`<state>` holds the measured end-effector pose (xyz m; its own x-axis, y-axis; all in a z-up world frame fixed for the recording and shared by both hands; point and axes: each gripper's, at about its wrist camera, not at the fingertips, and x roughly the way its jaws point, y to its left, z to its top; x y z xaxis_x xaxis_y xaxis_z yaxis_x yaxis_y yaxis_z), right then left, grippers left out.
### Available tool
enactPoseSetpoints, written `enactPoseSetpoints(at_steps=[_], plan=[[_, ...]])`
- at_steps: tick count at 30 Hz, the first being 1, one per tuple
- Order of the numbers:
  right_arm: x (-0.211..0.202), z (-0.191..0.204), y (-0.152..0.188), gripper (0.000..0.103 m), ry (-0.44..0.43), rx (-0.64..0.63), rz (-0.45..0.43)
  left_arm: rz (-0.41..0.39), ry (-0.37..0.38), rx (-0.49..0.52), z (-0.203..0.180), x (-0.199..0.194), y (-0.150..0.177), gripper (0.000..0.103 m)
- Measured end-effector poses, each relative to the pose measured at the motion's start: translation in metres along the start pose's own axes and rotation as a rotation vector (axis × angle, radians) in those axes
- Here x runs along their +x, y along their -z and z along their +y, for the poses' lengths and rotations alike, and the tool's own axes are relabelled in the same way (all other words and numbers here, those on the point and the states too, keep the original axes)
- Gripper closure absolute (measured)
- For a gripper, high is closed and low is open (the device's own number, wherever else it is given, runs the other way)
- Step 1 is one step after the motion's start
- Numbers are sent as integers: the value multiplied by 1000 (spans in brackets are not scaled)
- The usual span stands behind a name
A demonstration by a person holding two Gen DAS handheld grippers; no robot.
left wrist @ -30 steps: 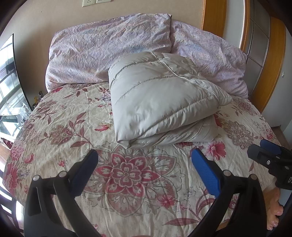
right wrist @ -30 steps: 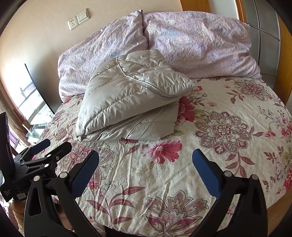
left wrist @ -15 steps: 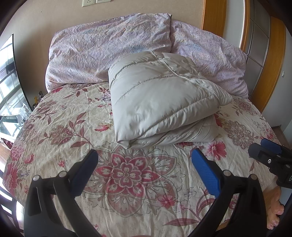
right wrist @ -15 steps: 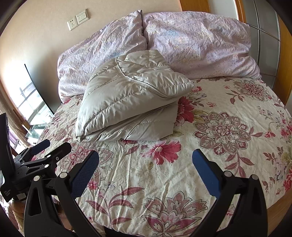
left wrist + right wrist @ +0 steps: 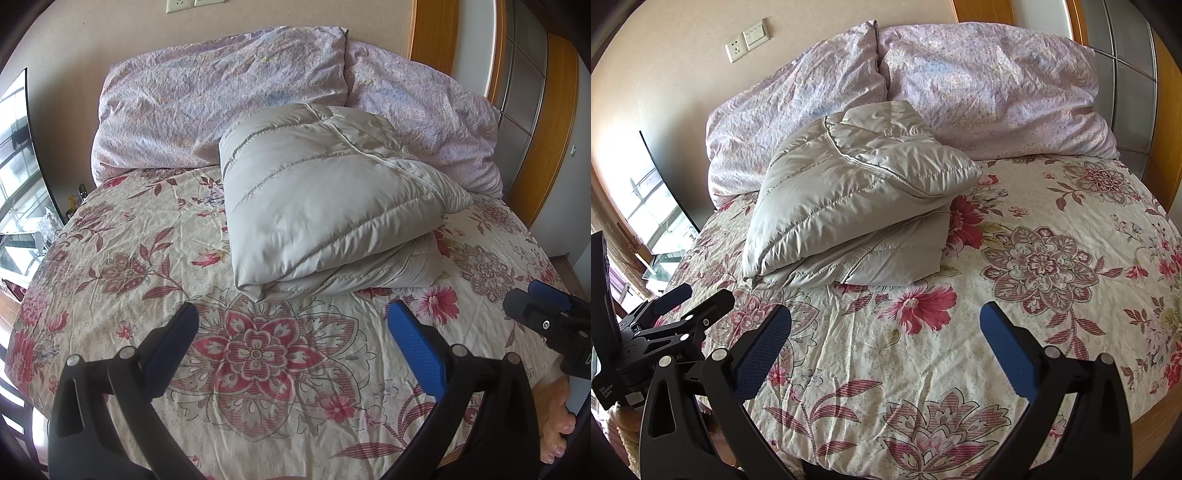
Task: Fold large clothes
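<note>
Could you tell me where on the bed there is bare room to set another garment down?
Bare bedspread lies right of the folded jacket and in front of it, toward the foot. The head is crowded: two pillows, the jacket against them.

Floral bed [image 5: 110, 295] carries folded jacket [image 5: 325, 214] and two pillows [image 5: 221, 99].

The folded jacket [image 5: 325, 218] hides part of the pillows [image 5: 221, 99] behind it; its inner layers are unseen.

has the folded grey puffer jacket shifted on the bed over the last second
No. The folded grey puffer jacket lies in the same spot against the lilac pillows and the floral bedspread in both views.
</note>
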<state>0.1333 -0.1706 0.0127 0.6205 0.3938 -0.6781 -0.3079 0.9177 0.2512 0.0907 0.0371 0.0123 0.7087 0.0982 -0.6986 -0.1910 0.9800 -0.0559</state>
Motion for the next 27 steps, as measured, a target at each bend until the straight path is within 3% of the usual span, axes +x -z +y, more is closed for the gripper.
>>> enactPoseSetpoints(at_steps=[27], plan=[[1,-1,0,1,-3,5,1,1,1,2,0,3,0,2]])
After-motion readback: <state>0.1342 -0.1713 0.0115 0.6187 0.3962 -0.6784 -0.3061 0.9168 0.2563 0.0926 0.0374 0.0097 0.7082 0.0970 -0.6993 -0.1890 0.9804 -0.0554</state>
